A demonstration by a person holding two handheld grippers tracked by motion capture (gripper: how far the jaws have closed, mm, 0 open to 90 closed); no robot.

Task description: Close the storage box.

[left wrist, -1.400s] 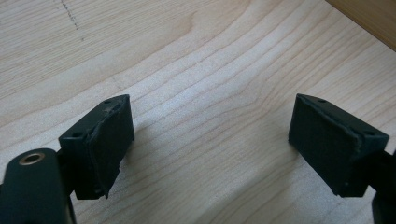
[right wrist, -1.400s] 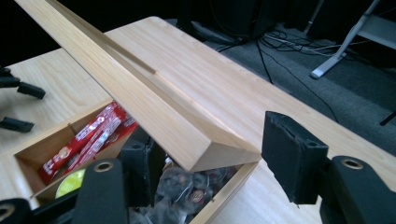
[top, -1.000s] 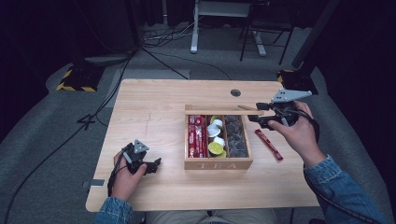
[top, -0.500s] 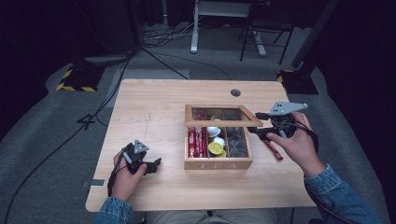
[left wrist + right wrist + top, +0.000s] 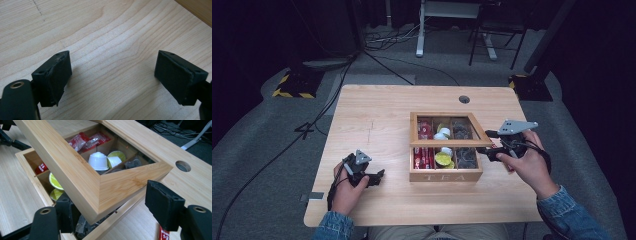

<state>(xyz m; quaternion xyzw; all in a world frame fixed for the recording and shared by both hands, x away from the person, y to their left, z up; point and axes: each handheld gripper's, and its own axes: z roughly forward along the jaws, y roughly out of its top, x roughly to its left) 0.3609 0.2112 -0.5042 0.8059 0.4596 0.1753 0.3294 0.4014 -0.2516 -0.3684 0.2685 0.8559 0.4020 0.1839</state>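
A wooden tea box stands right of the table's middle, its glass-paned lid tilted about halfway down. Inside lie red sachets, white capsules, yellow-green capsules and dark capsules. My right gripper is at the lid's right front corner. In the right gripper view the lid corner sits between the open jaws of the right gripper, over the left jaw and clear of the right pad. My left gripper rests open on bare wood, left of the box.
A red sachet lies on the table just right of the box, beside my right jaw. A round cable hole is near the table's far edge. Cables and chair legs are on the floor beyond.
The lid has swung down from nearly upright to half shut, and my right gripper has come down and toward me with it. The left gripper has stayed still.
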